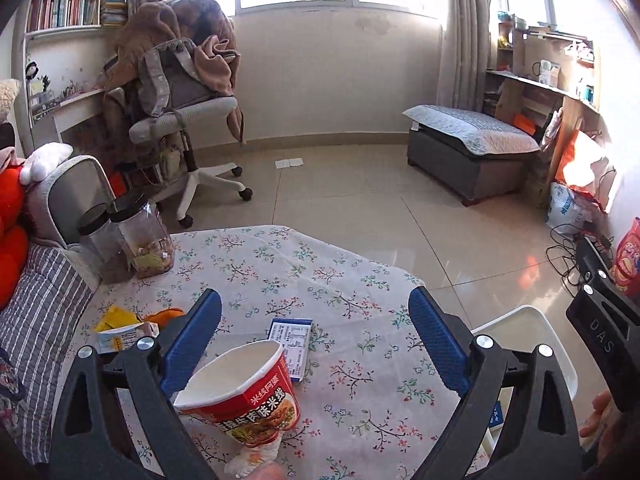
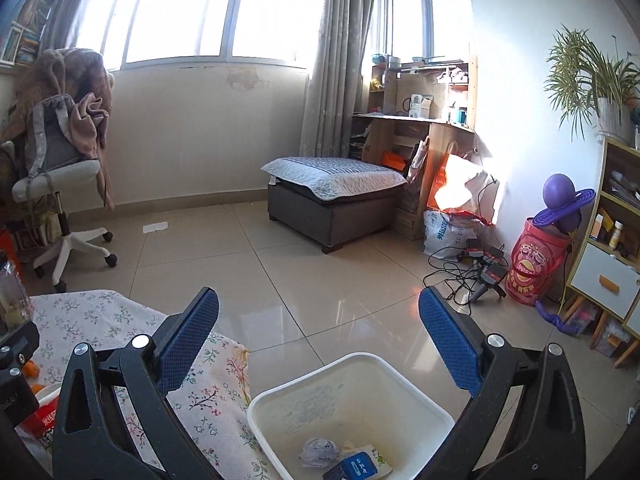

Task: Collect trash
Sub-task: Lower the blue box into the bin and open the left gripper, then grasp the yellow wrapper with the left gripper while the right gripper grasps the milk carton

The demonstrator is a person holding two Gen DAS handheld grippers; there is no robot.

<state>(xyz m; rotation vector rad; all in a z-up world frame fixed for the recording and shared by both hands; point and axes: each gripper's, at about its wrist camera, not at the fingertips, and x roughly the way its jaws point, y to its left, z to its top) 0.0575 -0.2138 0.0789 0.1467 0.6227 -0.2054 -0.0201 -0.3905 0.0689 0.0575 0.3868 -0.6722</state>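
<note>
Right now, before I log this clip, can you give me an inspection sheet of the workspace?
Surface: floral tablecloth on the table.
Job's things: red noodle cup tilted between the open jaws of the left gripper; blue-white packet, yellow wrapper; white bin holds crumpled paper.
Clutter: two jars.
Grippers: right gripper open, over the bin.
Cables: tangle on the floor.
Surroundings: office chair, ottoman.

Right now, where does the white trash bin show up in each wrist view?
Left wrist: white trash bin, lower right beside the table, largely hidden behind the right finger of the left gripper.
Right wrist: bottom centre, between the fingers of the right gripper, trash inside.
Shared landmark: grey ottoman.
</note>
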